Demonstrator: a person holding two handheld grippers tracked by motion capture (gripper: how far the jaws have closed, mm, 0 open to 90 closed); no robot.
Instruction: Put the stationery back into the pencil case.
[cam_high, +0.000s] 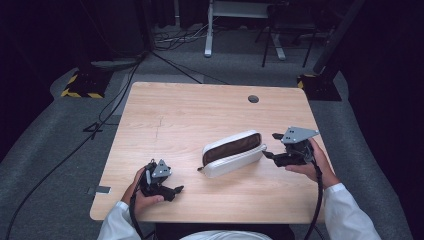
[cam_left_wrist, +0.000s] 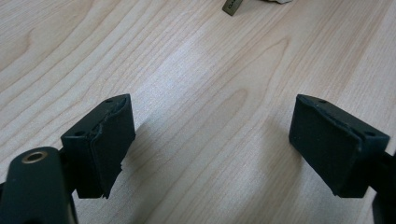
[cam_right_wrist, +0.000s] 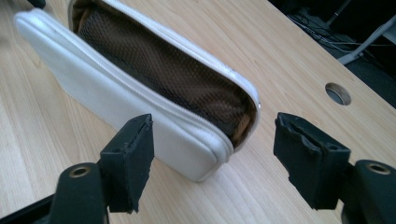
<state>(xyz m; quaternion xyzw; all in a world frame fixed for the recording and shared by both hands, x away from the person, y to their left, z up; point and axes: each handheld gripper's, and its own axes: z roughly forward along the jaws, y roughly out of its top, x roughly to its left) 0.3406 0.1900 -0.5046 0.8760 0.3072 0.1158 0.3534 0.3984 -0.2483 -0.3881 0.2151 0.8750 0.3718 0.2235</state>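
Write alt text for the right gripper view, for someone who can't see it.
An open white zip pouch with a brown mesh lining lies on a light wooden table, its near end between the open black jaws of the right gripper, untouched by either. A round hole in the tabletop shows at far right.

Wooden table (cam_high: 200, 110), grey carpet floor (cam_high: 50, 145), cables (cam_high: 175, 35), dark surroundings.

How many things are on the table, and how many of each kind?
White pouch, unzipped, brown inside: 1
Black grippers, held in the person's hands: 2, the left gripper and the right gripper
Total: 3
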